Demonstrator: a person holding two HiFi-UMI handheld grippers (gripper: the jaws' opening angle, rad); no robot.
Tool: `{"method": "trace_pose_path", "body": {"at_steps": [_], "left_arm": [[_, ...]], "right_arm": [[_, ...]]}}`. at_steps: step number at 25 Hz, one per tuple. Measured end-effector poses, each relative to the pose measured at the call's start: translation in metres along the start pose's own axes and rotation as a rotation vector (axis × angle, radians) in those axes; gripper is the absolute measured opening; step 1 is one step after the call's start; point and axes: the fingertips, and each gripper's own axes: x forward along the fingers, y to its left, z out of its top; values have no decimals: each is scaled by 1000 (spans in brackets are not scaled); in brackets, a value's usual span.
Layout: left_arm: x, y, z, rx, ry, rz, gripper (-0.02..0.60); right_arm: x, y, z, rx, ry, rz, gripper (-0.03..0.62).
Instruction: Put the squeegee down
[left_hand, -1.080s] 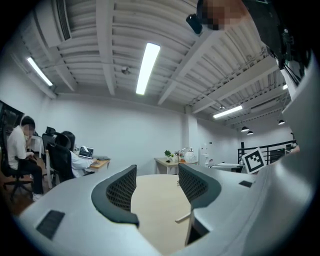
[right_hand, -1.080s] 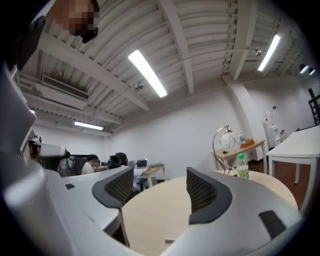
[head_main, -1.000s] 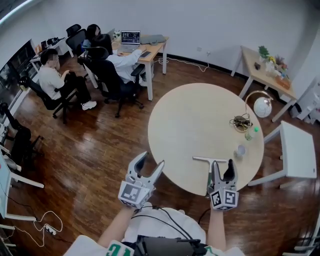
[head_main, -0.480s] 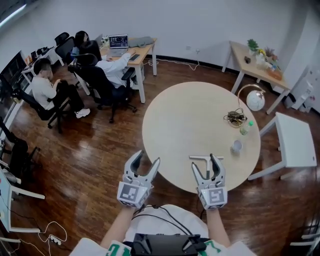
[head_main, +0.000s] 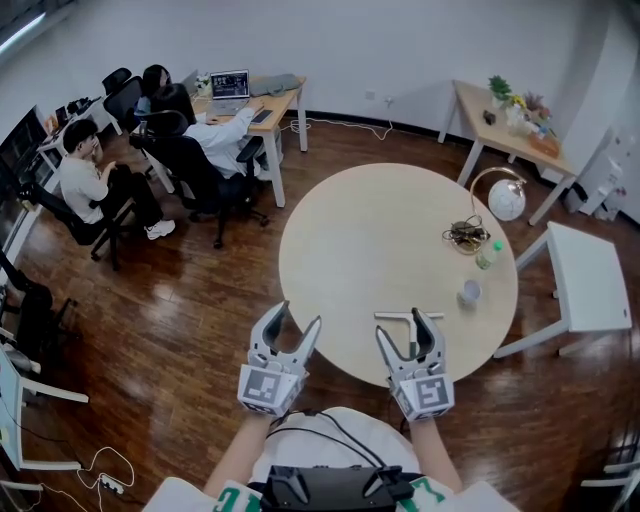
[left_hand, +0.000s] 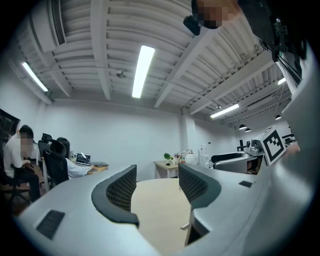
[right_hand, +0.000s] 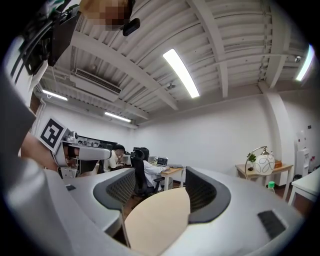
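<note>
The squeegee lies flat on the round beige table near its front edge, blade across and handle pointing back at me. My right gripper hovers open at that edge, its fingers either side of the handle's end as seen from above. In the right gripper view the jaws stand wide with only table top between them. My left gripper is open and empty over the floor just left of the table, and the left gripper view shows nothing between its fingers.
A small cup, a green-capped bottle and a tangle of cables sit on the table's right side. A globe lamp, a white side table and a wooden desk stand to the right. People sit at desks far left.
My right gripper has shifted left, from beside the squeegee's handle to straight behind it, jaws still wide. The squeegee stays on the table. The left gripper has kept still.
</note>
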Motion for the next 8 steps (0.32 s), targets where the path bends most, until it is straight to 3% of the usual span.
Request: {"method": "trace_pose_path", "body": {"at_steps": [8], "left_arm": [[14,-11,-5,-37,18,-9,245]], "right_arm": [[-14,-30,-22,27,48,-58,341]]}}
